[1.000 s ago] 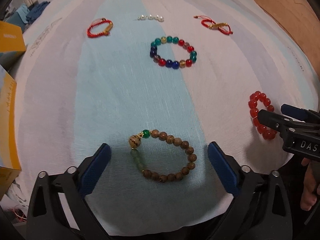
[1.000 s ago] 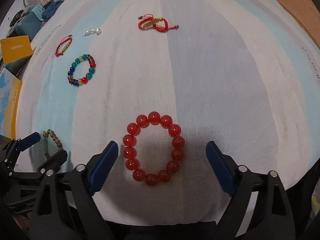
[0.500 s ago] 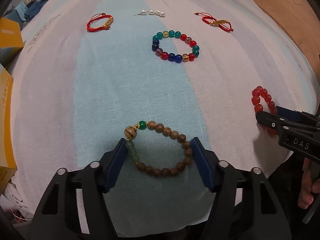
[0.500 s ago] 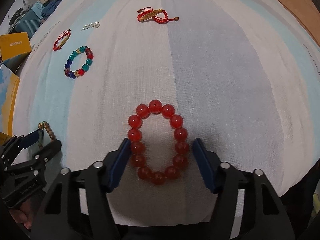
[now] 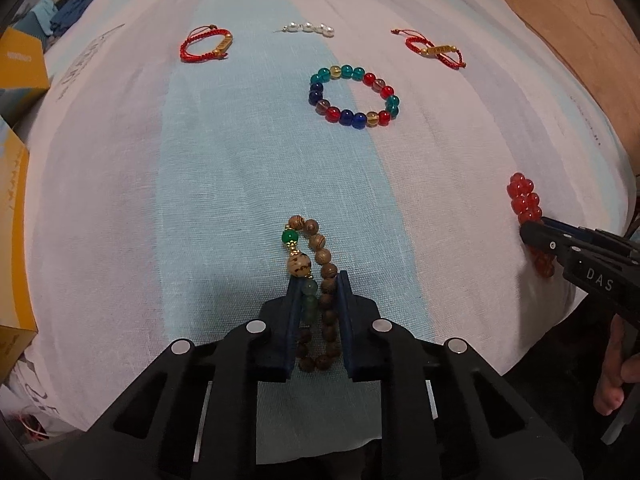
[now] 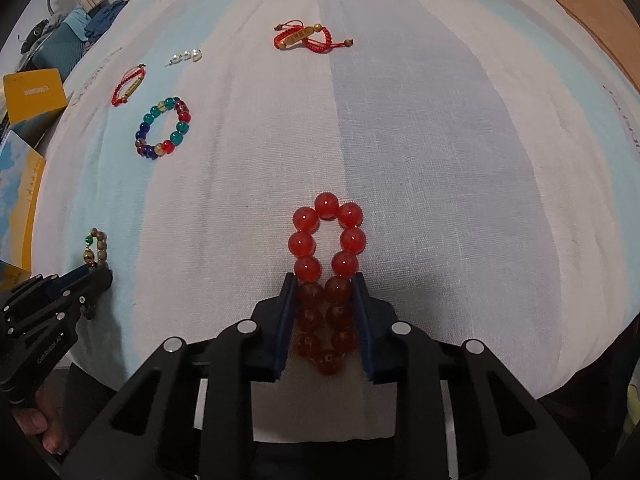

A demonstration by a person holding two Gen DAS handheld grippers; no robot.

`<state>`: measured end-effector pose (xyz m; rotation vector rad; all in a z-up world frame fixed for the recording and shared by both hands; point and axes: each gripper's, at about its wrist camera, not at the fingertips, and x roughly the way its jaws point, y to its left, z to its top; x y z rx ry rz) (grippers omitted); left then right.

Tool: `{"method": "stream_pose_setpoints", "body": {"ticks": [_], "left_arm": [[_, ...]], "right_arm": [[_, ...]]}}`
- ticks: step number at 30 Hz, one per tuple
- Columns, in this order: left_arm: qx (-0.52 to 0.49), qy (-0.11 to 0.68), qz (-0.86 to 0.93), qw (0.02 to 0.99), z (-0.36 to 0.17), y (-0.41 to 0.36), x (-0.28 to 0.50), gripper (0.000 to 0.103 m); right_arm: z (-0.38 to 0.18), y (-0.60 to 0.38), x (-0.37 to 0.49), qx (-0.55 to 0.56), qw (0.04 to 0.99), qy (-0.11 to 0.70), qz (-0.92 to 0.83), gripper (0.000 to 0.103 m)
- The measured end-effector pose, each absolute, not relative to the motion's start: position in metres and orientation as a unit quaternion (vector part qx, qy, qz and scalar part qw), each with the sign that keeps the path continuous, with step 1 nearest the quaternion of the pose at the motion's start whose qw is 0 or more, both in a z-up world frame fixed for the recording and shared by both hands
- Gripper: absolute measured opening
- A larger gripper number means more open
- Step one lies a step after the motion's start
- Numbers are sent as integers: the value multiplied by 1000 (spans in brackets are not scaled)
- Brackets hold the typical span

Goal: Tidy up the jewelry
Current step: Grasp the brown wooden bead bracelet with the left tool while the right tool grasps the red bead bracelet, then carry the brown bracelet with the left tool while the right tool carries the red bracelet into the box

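**Both hand-held grippers squeeze a bracelet on the striped cloth**

In the left wrist view, a yellow box (image 5: 18,66) sits at the upper left edge of the frame, beside the striped cloth (image 5: 240,152) that covers the surface; a red cord bracelet (image 5: 206,45) lies in the upper left, a short strand of pearls (image 5: 308,29) at upper centre, and a multicoloured glass bead bracelet (image 5: 354,96) just below and right of the pearls; a second red cord bracelet (image 5: 435,51) lies in the upper right. At lower centre the left hand-held gripper (image 5: 319,292) is closed on the wooden bead bracelet (image 5: 314,264), pressing it into a narrow loop whose far end, with a green bead and a large pale bead, sticks out ahead of the blue pads; the bracelet lies on the cloth.

In the right wrist view, the left tool shows at the lower left edge; at lower centre the right hand-held gripper (image 6: 325,292) is clamped on the red bead bracelet (image 6: 327,236), its beads pushed into two touching rows between the pads, the far end forming a small open loop on the cloth.
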<state>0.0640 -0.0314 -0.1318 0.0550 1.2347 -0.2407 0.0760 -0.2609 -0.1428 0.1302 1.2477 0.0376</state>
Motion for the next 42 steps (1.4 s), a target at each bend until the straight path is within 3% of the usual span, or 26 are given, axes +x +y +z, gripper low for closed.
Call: {"method": "stream_pose_setpoints", "body": {"ticks": [1, 2, 3, 42], "left_arm": [[28, 576, -114, 809, -130, -31, 63, 13], [32, 575, -113, 810, -130, -33, 63, 7], [34, 572, -113, 812, -128, -33, 62, 7], [14, 521, -80, 850, -32, 13, 74, 7]], "right_arm": [[-141, -262, 75, 63, 811, 581, 18, 25], [-140, -262, 74, 64, 813, 578, 18, 19], [-139, -262, 75, 64, 814, 577, 18, 13], [-31, -227, 82, 63, 860, 503, 52, 13]]}}
